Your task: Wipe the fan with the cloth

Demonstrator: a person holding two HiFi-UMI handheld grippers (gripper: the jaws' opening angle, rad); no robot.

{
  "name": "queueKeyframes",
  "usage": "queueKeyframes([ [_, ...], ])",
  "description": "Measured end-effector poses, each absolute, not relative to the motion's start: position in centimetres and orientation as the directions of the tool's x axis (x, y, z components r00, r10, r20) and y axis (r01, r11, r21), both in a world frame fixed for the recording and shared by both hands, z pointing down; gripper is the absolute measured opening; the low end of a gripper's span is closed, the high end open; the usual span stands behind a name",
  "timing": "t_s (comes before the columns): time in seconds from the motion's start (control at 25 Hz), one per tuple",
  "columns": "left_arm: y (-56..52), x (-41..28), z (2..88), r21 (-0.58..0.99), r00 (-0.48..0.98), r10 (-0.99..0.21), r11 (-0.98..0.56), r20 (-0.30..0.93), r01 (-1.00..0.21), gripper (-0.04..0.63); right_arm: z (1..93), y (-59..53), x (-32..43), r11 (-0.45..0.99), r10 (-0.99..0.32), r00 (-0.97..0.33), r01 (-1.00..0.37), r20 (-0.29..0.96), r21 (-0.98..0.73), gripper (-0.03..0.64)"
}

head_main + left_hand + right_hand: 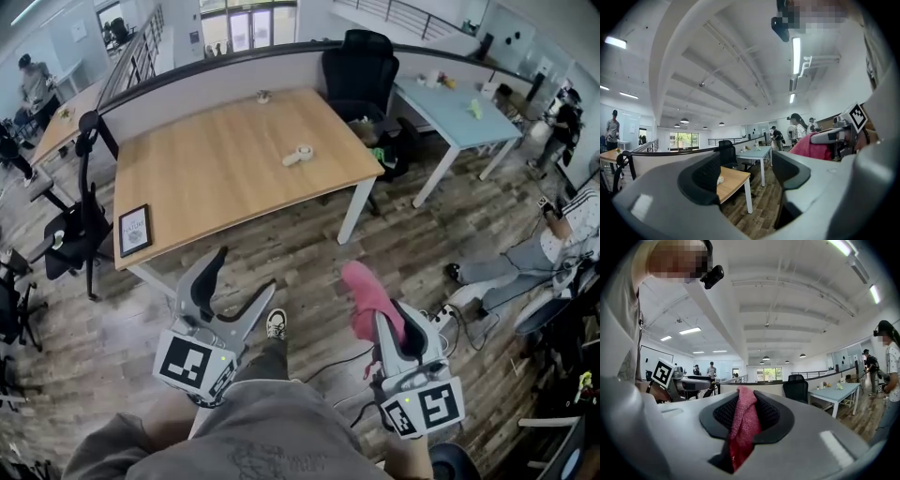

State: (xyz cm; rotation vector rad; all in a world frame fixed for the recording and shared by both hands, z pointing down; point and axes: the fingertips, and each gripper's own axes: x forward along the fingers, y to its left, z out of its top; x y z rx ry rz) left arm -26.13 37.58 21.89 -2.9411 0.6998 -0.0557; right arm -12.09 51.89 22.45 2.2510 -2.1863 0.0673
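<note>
- Cloth (366, 291): a pink-red knit piece, pinched in the right claw (386, 314). It stands up out of the jaws and its top end flops over toward the tabletop (216, 169).
- The right gripper view shows the cloth (743, 423) filling the narrow gap between the two dark pads. The right claw (745, 416) is closed on it, and a fold hangs down in front of the jaws.
- The left claw (246, 270) has its jaws spread wide with nothing between them. The left gripper view shows only floor and furniture through the gap of the left claw (745, 176).
- Both claws are held side by side and well apart, low in front of the person. They hang over the wood-plank floor (422, 244), short of the tabletop's near edge. The marker cubes face up toward the head camera.
- The person's shoe (276, 323) shows on the floor between the two claws.
- The wooden tabletop carries a small white roll (298, 155) near its right side and a framed picture (134, 230) lying flat at its near left corner.
- A black office chair (361, 66) stands behind the tabletop's far right corner, and a light blue table (450, 112) stands to the right of that.
- A seated person (544, 248) is at the right edge of the head view.
</note>
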Motion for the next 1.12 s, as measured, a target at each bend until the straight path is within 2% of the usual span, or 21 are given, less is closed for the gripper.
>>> queueKeyframes([
  [0.52,24.0,-19.5,22.1,-0.121,0.896,-0.442,-0.892,0.047,-0.435,0.331,22.6,38.3,-5.5,-0.045,-0.996,0.042,-0.998,0.077,-0.037,0.072],
  [1.12,7.0,-15.1,22.6,-0.121,0.911,-0.399,-0.915,0.107,-0.386,0.332,21.3,20.3,-1.6,-0.055,-0.994,0.054,-0.998,0.091,-0.014,0.071],
])
